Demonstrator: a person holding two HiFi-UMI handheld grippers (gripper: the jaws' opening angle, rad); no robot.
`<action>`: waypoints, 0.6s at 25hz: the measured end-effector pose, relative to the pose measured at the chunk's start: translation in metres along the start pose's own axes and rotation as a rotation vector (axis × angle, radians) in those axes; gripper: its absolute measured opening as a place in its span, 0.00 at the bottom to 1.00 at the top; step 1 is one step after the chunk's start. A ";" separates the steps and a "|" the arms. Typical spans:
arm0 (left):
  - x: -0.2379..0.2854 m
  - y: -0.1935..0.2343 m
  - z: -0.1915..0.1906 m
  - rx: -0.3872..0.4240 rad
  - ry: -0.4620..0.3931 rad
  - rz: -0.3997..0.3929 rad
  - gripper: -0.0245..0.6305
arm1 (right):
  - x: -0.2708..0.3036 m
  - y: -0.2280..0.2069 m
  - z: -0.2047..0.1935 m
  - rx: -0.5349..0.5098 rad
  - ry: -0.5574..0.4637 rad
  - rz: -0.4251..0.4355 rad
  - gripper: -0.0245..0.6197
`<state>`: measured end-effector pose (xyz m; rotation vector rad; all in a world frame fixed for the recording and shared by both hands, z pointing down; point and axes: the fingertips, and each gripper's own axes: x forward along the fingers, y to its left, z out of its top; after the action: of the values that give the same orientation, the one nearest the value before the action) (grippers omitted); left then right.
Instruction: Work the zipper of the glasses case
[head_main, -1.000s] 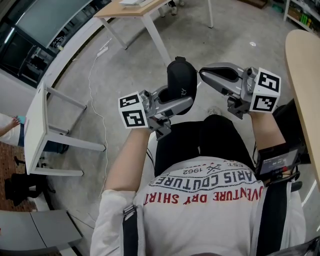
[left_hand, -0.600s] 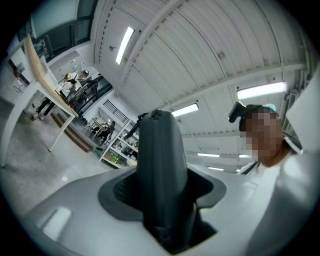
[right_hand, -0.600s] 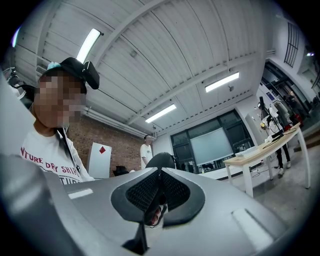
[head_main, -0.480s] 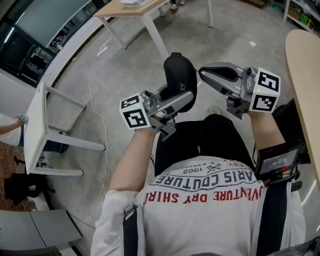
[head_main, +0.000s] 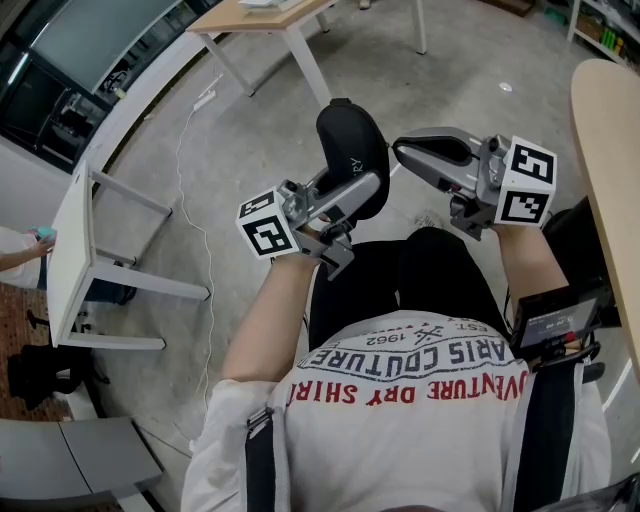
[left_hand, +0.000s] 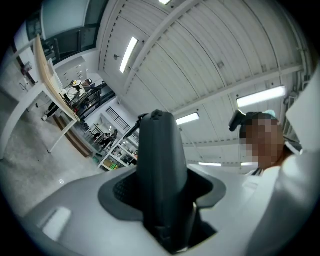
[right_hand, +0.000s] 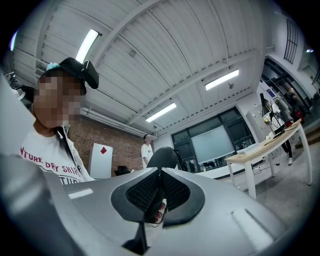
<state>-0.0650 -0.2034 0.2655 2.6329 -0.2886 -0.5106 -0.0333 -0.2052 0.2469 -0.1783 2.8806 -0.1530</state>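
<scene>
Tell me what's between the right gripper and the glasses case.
Nothing that shows: in the head view the right gripper reaches right up to the side of the glasses case, which the left gripper holds.

The glasses case (head_main: 348, 140) is matte black with small pale lettering. The left tongs (head_main: 366, 187) and right tongs (head_main: 402, 151) are silver-grey with black ribbed pads and black-and-white square markers (head_main: 265, 232). The shirt (head_main: 400, 420) is white with red and dark-grey print, and the floor (head_main: 230, 150) is mottled grey.

glasses case (head_main: 352, 158) tilted further left
</scene>
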 end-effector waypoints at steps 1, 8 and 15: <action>0.000 0.000 0.002 -0.003 -0.008 -0.001 0.43 | 0.001 0.001 0.000 0.003 0.001 0.002 0.07; -0.003 0.000 0.011 -0.033 -0.069 -0.003 0.43 | 0.006 0.003 -0.002 0.010 0.010 0.012 0.07; -0.006 0.002 0.023 -0.042 -0.121 0.014 0.43 | 0.010 0.005 -0.007 0.016 0.021 0.017 0.07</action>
<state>-0.0797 -0.2119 0.2494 2.5621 -0.3305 -0.6656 -0.0452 -0.2013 0.2502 -0.1495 2.8999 -0.1760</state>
